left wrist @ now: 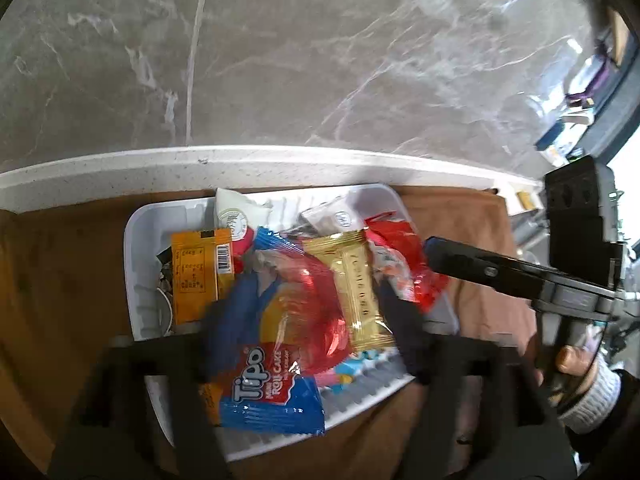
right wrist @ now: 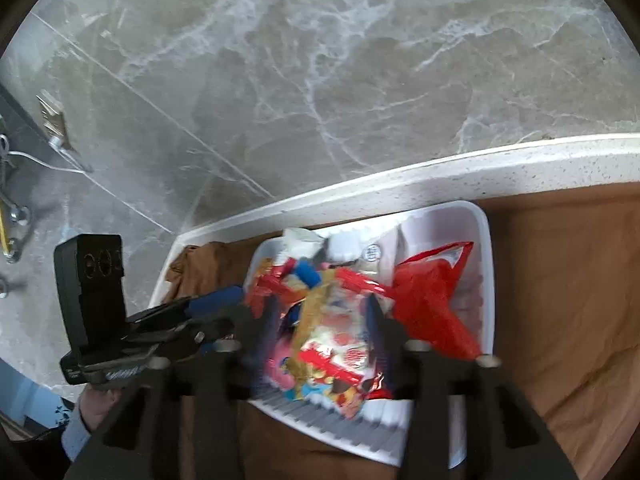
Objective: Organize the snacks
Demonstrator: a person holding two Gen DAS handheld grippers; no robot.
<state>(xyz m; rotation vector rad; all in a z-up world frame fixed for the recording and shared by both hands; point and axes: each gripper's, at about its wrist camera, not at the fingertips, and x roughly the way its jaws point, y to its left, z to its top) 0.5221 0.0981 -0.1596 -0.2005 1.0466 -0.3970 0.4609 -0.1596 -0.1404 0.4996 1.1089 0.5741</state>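
In the left wrist view the left tool [left wrist: 316, 320] hangs wide and empty over the white tray [left wrist: 138, 256] heaped with snack packets [left wrist: 276, 380] on the brown-clothed table [left wrist: 60, 280], and in the right wrist view the right tool [right wrist: 320, 320] gapes empty above them too.

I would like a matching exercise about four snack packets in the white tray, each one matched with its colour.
Things:
1. Tipo roll cake packet
2. wafer packet
3. barcode packet
4. crumpled wrapper

Colours:
a. gold
b. plain red
c. blue and red
d. orange

All lie in the white tray.

Pairs: 1-c, 2-a, 3-d, 4-b
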